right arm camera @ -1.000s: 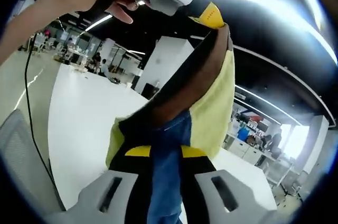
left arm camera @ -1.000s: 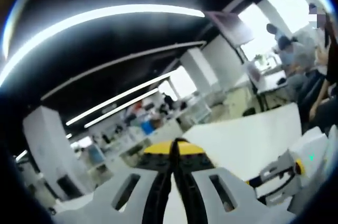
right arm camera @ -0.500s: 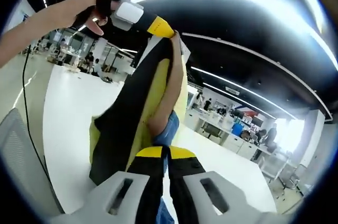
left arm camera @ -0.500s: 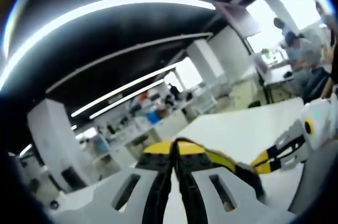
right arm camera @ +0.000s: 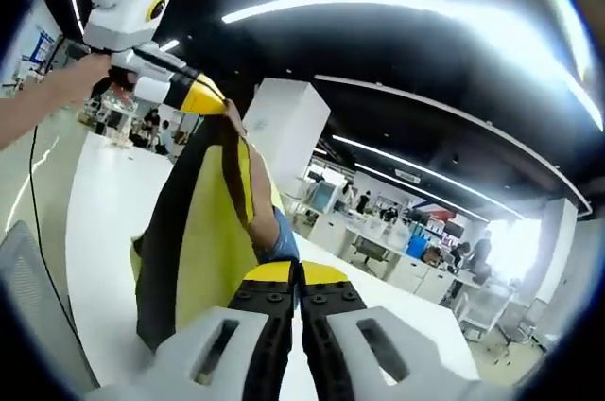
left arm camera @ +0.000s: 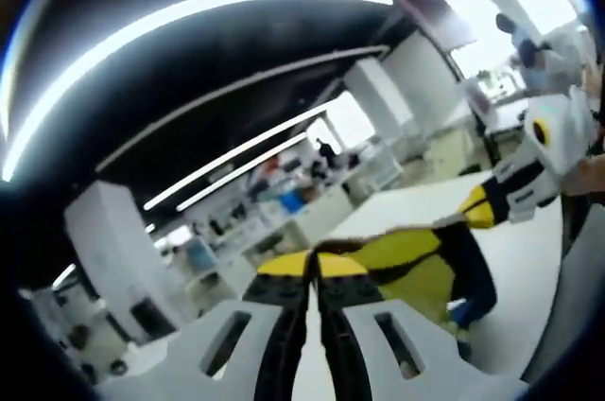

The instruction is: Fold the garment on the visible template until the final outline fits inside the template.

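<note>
You held the garment [right arm camera: 194,240] aloft, left gripper [left arm camera: 313,264] and right gripper [right arm camera: 295,273] both pinching it; next, lower it toward six o'clock onto the table [right arm camera: 95,231].

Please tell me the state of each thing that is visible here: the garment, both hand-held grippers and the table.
Garment: lifted off the table, hanging stretched between the two hand-held grippers, not folded yet.
Left hand-held gripper: jaws shut on the garment's upper edge.
Right hand-held gripper: jaws shut on the garment's lower part.
White table: the garment hangs above it; no template can be made out.
</note>
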A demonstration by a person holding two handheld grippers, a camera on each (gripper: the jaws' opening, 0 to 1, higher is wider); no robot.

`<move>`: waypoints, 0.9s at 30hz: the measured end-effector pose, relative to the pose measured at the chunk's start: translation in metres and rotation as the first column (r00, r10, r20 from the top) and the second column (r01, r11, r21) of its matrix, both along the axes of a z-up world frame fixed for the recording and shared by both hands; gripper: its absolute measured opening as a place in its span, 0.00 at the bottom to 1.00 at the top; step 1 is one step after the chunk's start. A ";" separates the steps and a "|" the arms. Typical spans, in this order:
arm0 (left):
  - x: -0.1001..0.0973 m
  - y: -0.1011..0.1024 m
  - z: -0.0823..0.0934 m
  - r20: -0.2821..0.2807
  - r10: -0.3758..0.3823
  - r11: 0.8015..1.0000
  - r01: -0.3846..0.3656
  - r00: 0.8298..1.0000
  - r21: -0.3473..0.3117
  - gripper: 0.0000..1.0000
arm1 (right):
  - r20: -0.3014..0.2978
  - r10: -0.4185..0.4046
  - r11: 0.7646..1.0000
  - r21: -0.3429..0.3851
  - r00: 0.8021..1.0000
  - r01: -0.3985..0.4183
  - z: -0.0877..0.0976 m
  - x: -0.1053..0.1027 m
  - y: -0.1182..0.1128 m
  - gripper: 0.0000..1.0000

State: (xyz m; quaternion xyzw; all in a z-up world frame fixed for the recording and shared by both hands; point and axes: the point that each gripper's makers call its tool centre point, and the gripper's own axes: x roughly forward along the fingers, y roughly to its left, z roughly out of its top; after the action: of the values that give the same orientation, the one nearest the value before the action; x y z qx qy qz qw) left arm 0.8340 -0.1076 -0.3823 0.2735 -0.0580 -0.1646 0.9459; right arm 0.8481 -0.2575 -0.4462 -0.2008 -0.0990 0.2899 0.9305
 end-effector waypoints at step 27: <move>-0.044 0.014 0.091 0.181 0.017 1.000 -0.019 0.983 0.010 0.00 | 0.215 0.161 0.976 0.113 0.963 -0.188 0.148 -0.033 -0.002 0.01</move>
State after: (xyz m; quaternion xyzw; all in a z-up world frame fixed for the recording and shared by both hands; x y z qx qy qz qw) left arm 0.7903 -0.0941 -0.2915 0.2931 -0.1401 -0.1310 0.9367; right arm 0.8147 -0.2597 -0.2984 -0.1579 -0.2307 0.3414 0.8974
